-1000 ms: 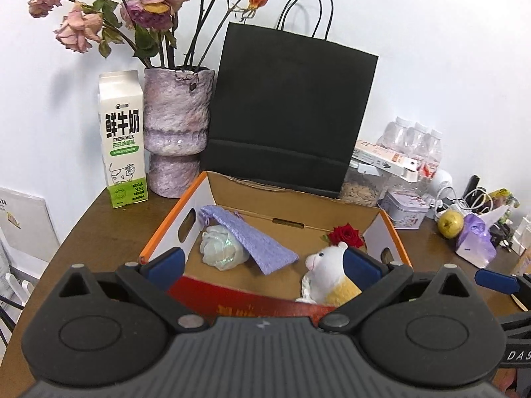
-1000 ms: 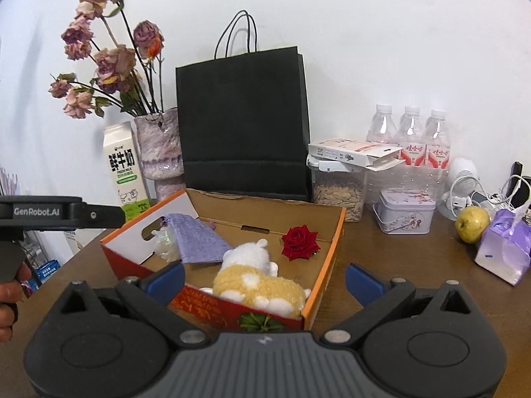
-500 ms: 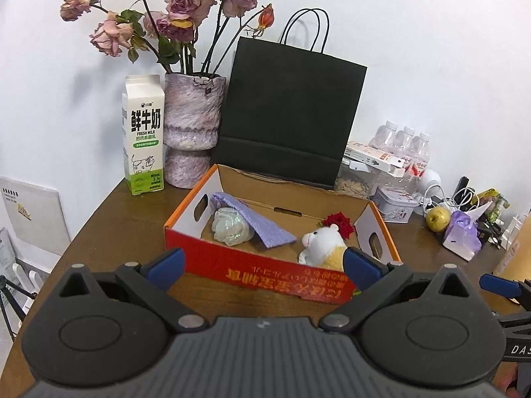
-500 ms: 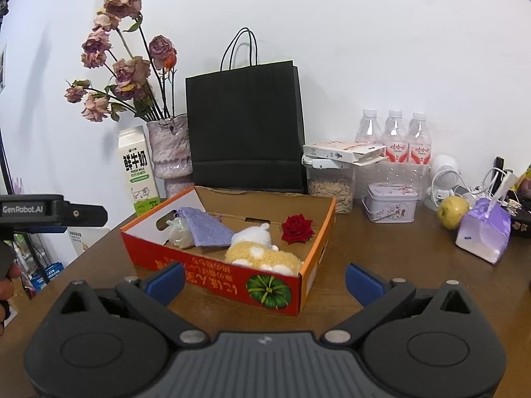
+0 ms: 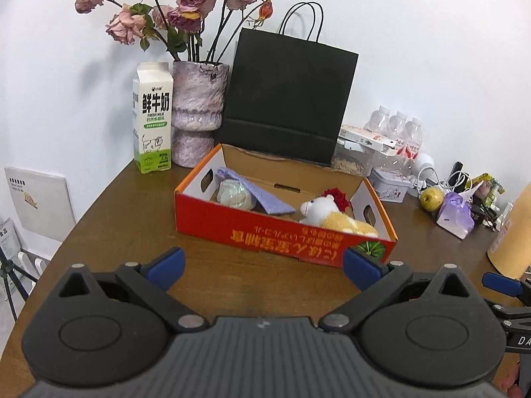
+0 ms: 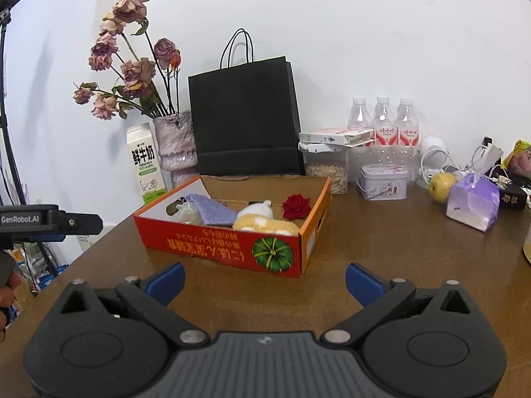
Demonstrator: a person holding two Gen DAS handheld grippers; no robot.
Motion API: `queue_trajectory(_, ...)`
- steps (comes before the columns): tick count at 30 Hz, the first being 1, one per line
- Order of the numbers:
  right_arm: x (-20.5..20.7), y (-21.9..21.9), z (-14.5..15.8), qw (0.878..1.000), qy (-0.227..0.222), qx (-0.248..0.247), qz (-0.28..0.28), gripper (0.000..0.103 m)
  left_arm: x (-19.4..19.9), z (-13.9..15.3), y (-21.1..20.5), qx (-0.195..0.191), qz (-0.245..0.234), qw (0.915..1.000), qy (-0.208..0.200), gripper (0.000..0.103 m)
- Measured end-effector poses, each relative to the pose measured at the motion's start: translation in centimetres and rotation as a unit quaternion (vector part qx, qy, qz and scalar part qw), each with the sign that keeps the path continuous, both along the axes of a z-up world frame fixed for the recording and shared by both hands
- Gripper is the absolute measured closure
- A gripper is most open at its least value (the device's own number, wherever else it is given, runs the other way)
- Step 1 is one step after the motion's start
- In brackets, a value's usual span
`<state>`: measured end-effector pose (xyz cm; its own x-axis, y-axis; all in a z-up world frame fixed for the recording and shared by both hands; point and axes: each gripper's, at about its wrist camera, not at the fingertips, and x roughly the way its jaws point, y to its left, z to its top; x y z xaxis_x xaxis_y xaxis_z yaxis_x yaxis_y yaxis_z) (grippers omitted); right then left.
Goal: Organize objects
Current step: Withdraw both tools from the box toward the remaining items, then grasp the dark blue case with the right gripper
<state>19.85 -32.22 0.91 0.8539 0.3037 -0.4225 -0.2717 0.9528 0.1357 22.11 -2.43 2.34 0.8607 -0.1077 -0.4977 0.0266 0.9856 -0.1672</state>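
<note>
On wood-grain table (image 5: 139, 232) — rectangular cardboard box (image 5: 265, 235), fuzzy plush (image 5: 332, 217).

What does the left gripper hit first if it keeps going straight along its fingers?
Most likely the near red wall of the cardboard box, which sits dead ahead of the open left gripper across a strip of bare table. Depth is unclear; if aimed higher, it could clear the wall toward the plush toy.

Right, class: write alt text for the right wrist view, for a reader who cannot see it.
An open red cardboard box sits on a brown table, holding a plush toy, a red rose and a purple cloth. The open, empty right gripper is in the foreground; a black paper bag stands behind the box.
</note>
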Motion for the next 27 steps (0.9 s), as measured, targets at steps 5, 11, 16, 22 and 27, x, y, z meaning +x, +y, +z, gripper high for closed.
queue_trajectory(5, -1.5, -0.3, -0.4, 1.000, 0.003, -0.005, -0.001, 0.000, -1.3, -0.7, -0.2, 0.001, 0.000, 1.0000, 0.008, 0.000)
queue_trajectory(11, -2.8, 0.0, -0.9, 0.999, 0.013, -0.028, -0.006, 0.000, -3.0, -1.7, -0.5, 0.004, -0.003, 0.9998, 0.017, 0.000)
queue_trajectory(16, -3.4, 0.3, -1.8, 0.998, 0.036, -0.046, -0.007, 0.000, -4.3, -2.6, -0.7, 0.007, -0.003, 0.9996, 0.027, 0.000)
queue_trajectory(22, -3.4, 0.7, -2.8, 0.996, 0.061, -0.059, -0.015, 0.000, -5.5, -3.3, -1.1, 0.011, -0.005, 0.9994, 0.033, 0.000)
queue_trajectory(27, -3.3, 1.0, -3.3, 0.995, 0.075, -0.066, -0.016, 0.000, -6.3, -3.4, -1.4, 0.014, -0.001, 0.9994, 0.032, 0.000)
